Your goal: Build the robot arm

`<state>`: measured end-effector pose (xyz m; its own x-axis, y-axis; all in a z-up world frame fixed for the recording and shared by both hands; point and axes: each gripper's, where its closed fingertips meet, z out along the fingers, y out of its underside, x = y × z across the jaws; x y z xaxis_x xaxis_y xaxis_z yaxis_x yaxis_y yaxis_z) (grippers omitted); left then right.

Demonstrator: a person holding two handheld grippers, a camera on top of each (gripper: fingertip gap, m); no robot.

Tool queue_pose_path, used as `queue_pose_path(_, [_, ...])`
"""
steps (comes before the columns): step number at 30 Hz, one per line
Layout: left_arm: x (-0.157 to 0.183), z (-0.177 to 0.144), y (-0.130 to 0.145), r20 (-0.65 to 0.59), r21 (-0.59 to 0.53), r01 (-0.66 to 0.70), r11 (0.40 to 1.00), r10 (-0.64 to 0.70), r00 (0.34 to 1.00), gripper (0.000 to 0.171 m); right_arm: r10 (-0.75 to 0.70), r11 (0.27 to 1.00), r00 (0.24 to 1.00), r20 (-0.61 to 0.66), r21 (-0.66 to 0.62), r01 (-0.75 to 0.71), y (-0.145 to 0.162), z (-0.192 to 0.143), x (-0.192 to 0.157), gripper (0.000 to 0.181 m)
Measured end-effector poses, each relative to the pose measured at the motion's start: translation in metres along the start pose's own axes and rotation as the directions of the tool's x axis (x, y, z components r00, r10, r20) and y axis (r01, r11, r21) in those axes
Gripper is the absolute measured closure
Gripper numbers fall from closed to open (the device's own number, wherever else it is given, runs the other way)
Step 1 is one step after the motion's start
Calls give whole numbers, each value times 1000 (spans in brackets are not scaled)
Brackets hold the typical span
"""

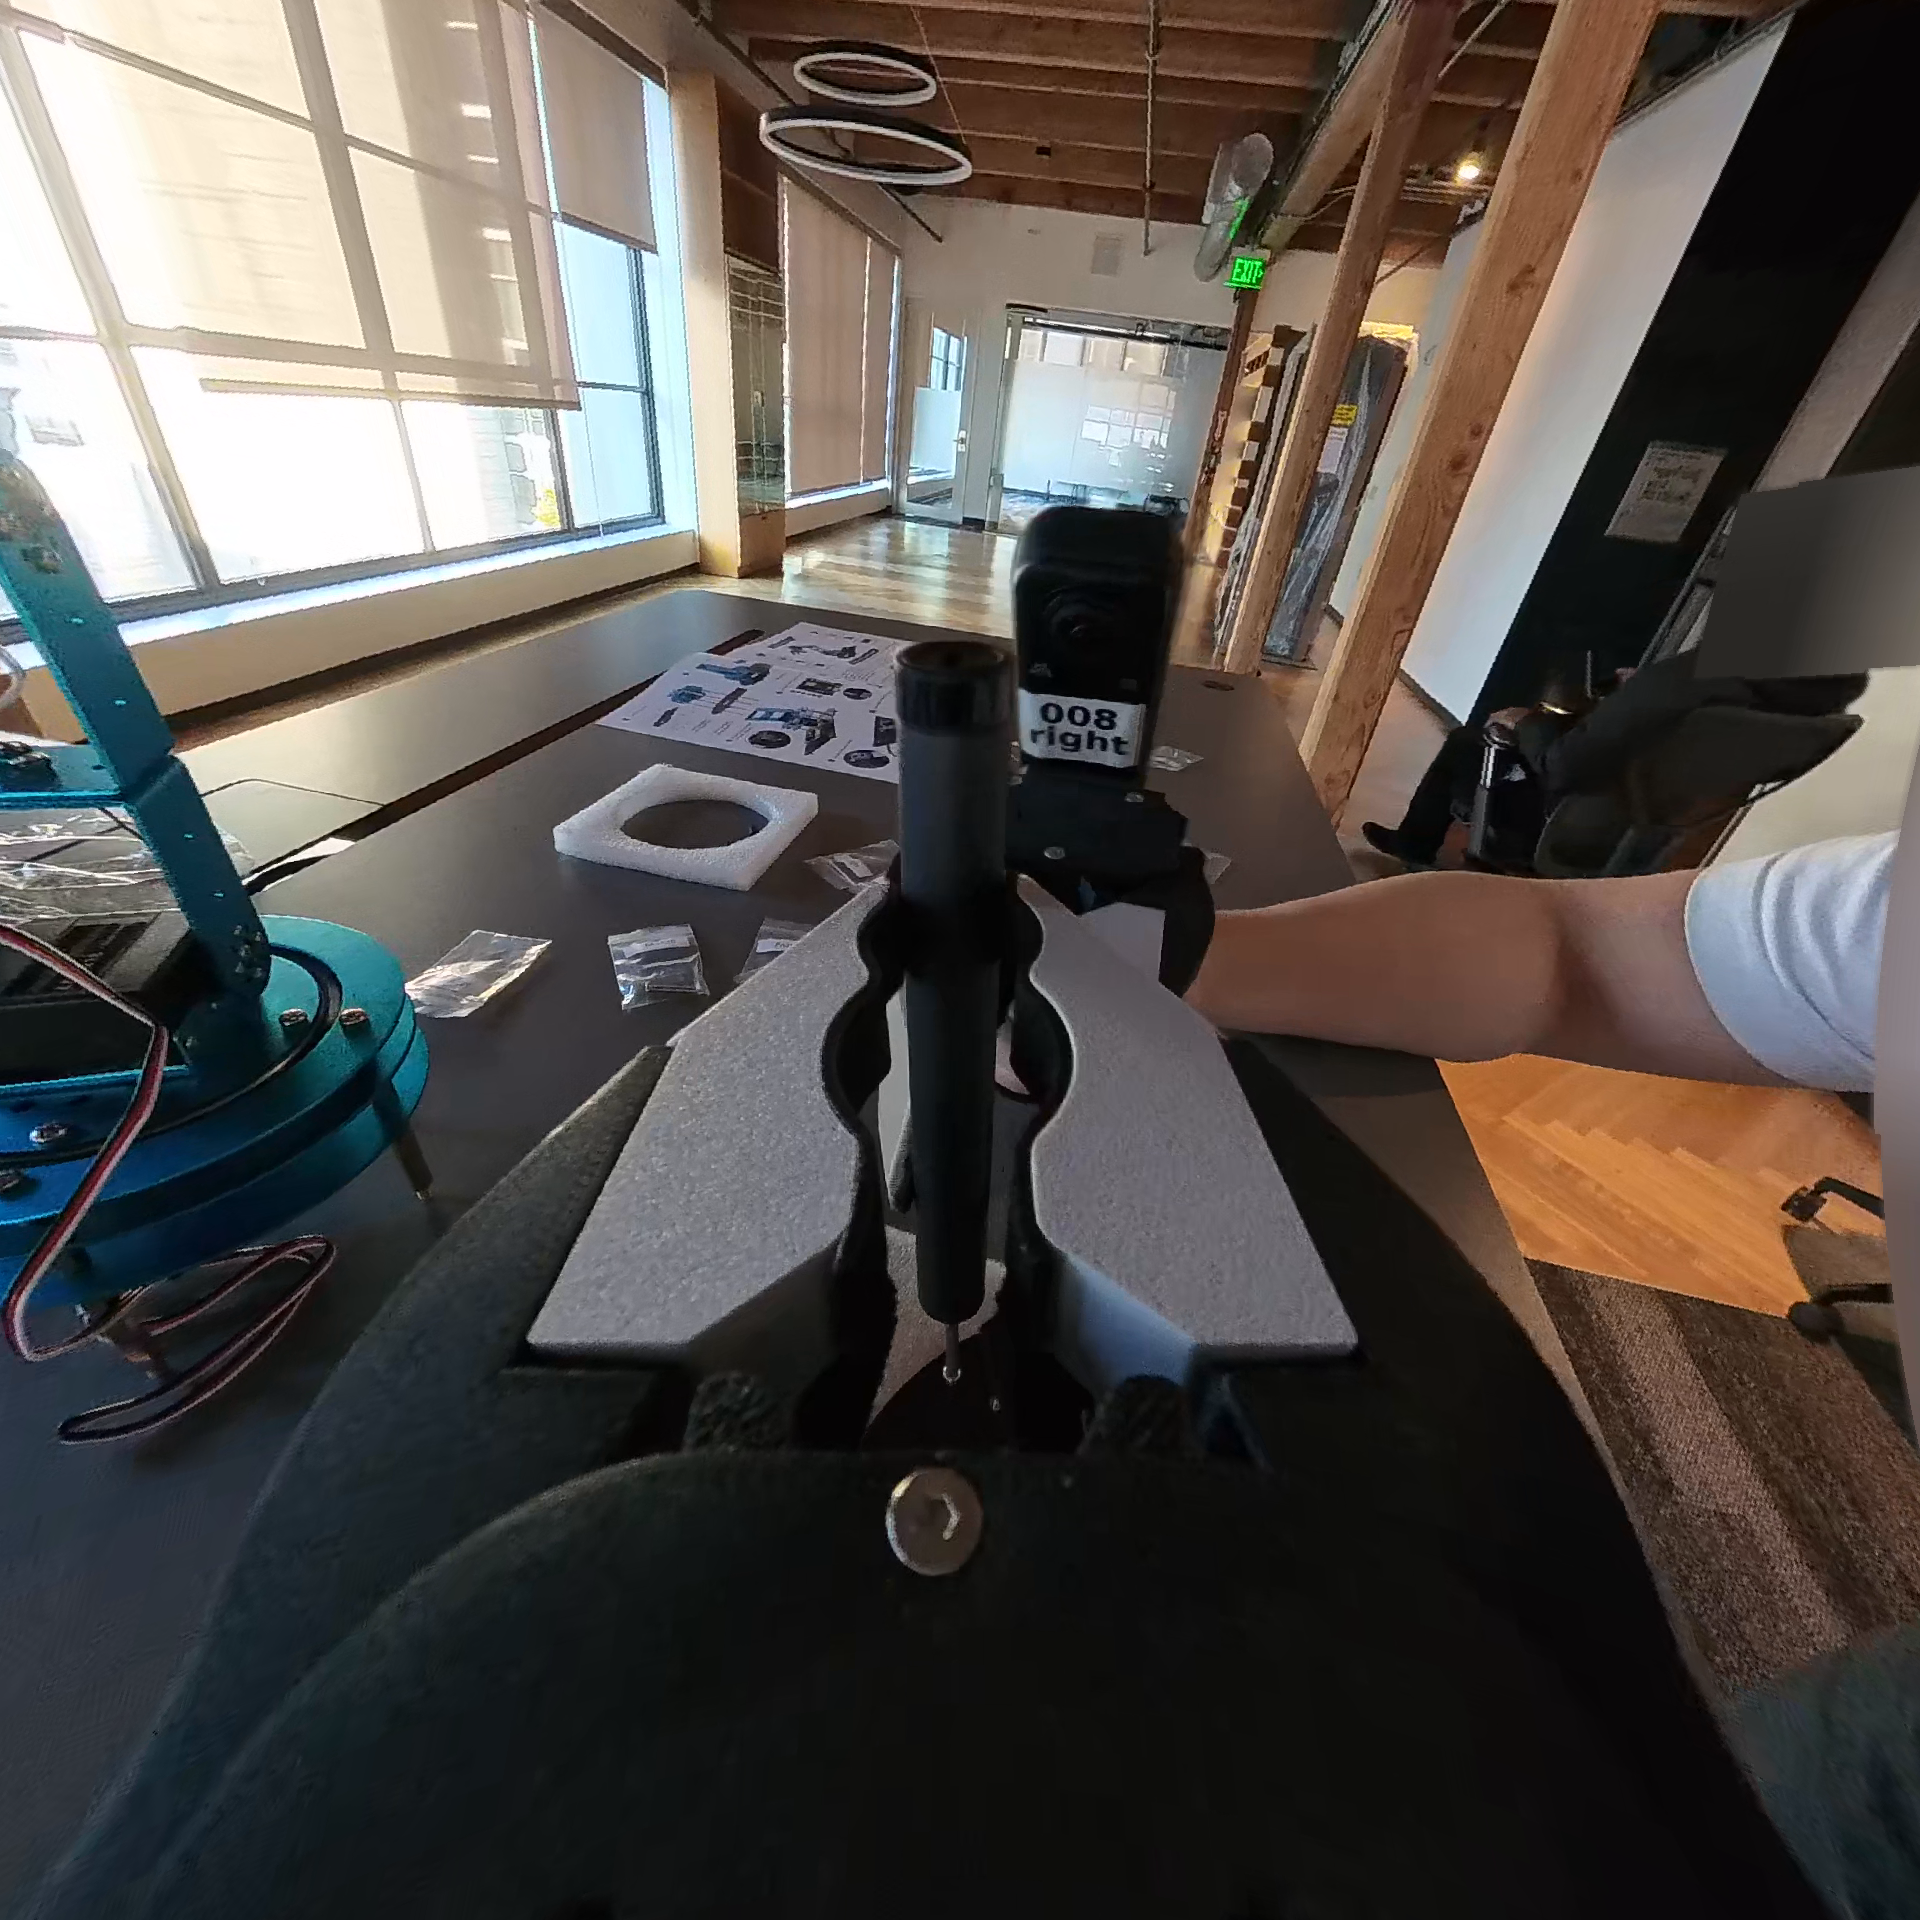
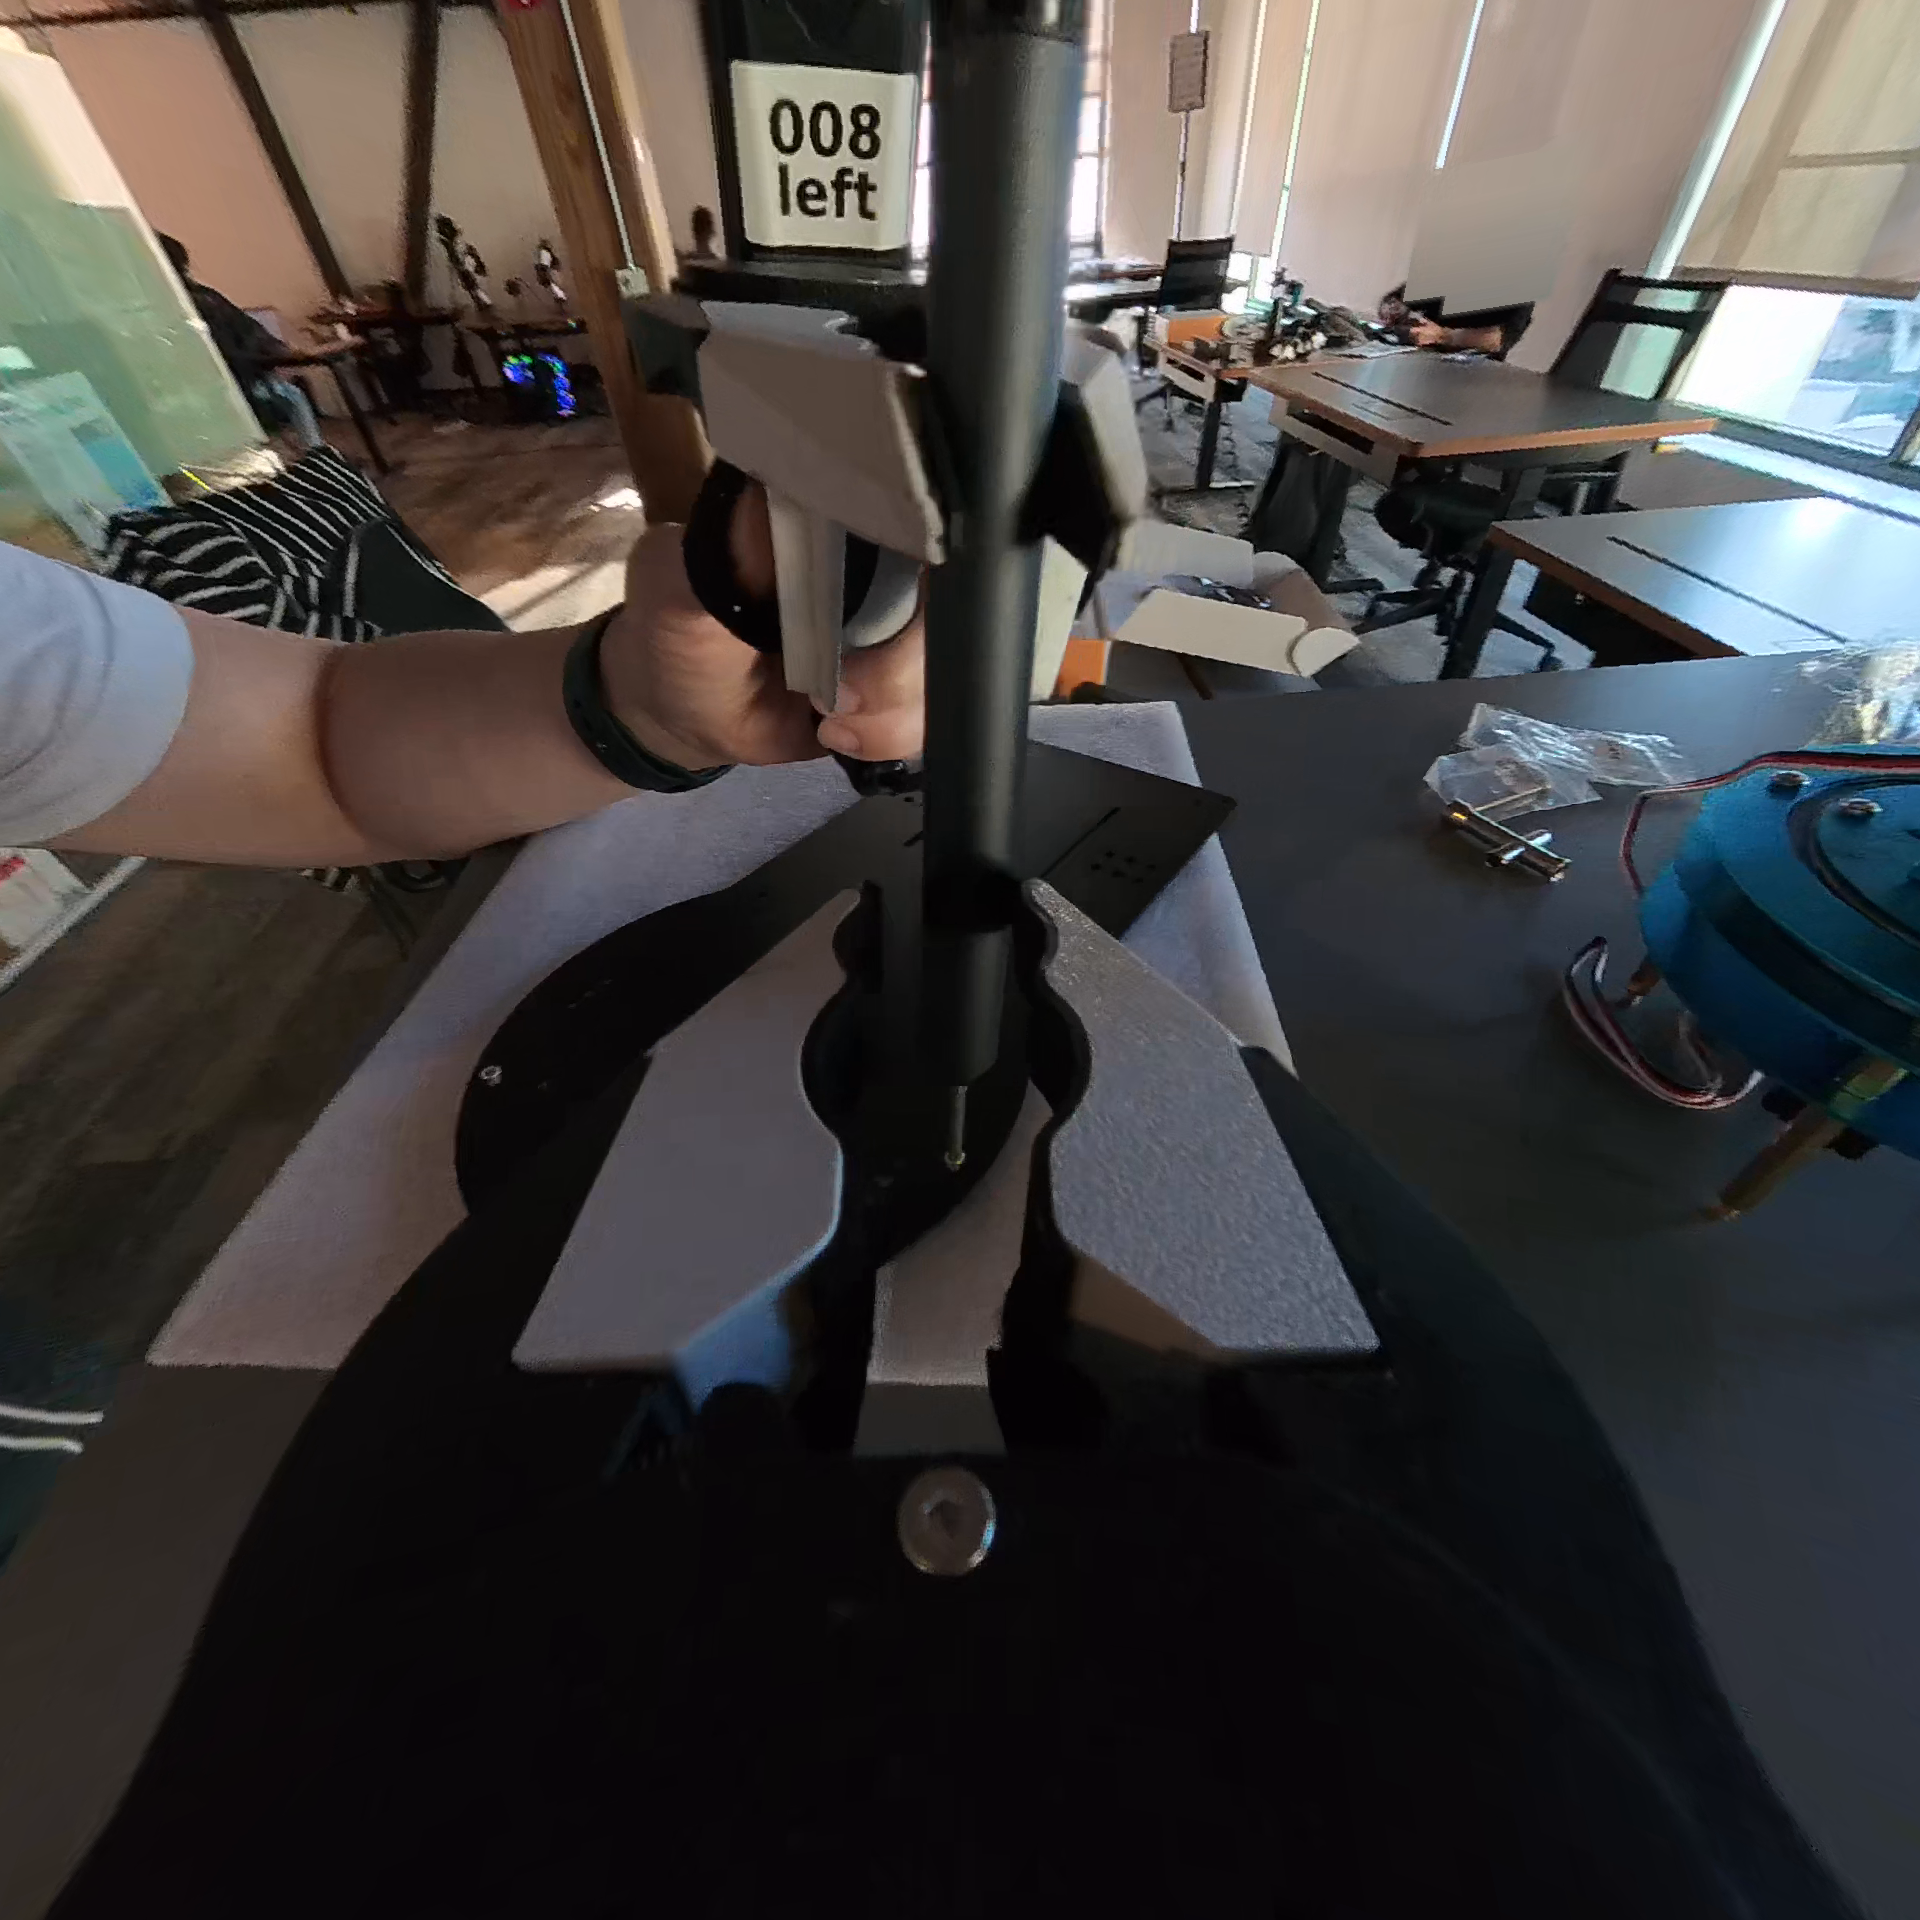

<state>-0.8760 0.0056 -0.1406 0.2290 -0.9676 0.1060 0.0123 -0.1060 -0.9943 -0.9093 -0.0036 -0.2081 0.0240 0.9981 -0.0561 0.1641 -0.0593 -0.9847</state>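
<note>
Standing upright, a dark screwdriver [image 1: 948, 997] is pinched by both the left gripper [image 1: 951, 925] and the right gripper [image 2: 961, 914]. Its bit is set over a black plate [image 2: 623, 1049], beside which a blue base [image 2: 1787, 935] is seen.

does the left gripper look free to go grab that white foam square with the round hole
Probably not as things stand. The left gripper is shut on the dark screwdriver, whose tip sits on a screw in the black plate. The foam square itself lies unobstructed on the table.
</note>
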Motion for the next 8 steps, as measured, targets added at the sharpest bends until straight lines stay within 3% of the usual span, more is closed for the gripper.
queue_pose_path(8, [1, 2, 0, -1, -3, -12, 1000, 12, 1000, 156, 19, 1000, 999, 37, 13, -20, -1, -6, 1, 162])
